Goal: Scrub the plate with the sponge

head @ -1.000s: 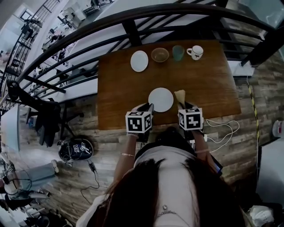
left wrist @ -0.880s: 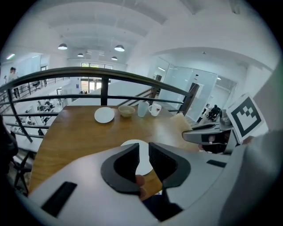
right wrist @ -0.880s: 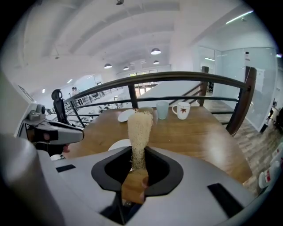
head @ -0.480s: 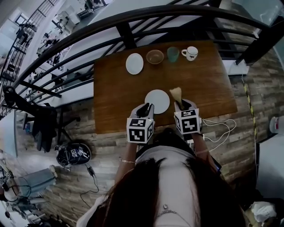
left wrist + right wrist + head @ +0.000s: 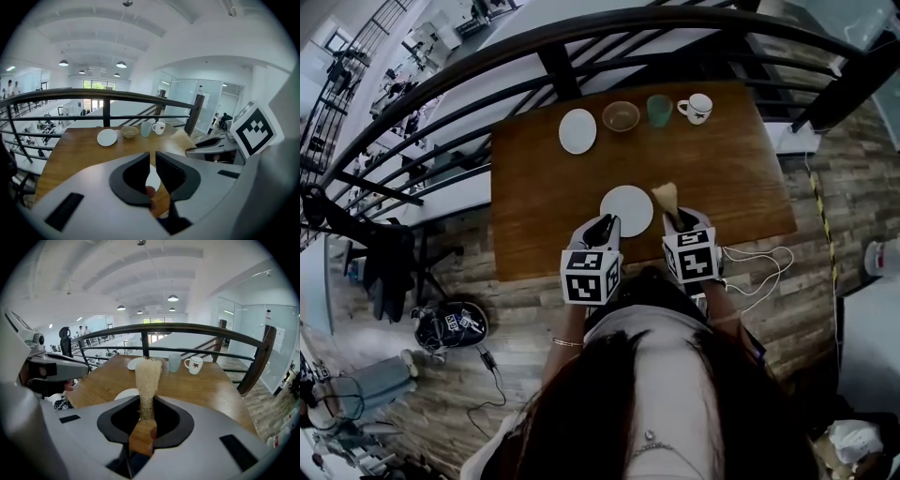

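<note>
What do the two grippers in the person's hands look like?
The left gripper and the right gripper look alike: a smooth light grey body with two curved black jaw pads at the front. Each carries a white cube printed with black square markers, the left cube and the right cube. The person wears a white top and a thin bracelet on the left wrist.

Sponge (image 5: 148, 376) upright between the right hand-held gripper (image 5: 146, 401) pads.

Table (image 5: 544, 187): matt wood; sponge (image 5: 148, 376): v. rough.
</note>
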Demonstrator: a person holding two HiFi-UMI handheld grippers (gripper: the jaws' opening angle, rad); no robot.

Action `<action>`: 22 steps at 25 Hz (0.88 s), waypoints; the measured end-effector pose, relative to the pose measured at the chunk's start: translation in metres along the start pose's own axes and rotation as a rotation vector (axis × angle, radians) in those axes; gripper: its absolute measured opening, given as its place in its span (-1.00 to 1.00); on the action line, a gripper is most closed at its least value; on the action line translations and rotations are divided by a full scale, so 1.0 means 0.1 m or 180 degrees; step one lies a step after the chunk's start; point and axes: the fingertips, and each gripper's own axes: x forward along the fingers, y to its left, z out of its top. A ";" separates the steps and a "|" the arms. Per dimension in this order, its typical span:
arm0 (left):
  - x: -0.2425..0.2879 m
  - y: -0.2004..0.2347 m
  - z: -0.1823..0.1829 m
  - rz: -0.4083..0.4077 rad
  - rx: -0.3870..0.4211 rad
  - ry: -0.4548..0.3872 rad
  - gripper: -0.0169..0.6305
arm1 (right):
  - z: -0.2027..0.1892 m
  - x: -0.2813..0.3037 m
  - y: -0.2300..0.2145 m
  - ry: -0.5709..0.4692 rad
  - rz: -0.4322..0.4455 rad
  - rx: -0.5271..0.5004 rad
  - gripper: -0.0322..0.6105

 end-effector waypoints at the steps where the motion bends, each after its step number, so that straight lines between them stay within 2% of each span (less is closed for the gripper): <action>1: -0.01 0.00 0.01 -0.0003 -0.0002 -0.0008 -0.80 | -0.01 0.00 0.00 0.0015 -0.0001 -0.0005 -0.61; 22: -0.08 0.01 -0.03 -0.0091 -0.0129 0.0012 -0.81 | -0.16 -0.01 0.01 0.0109 -0.0033 0.0057 -0.62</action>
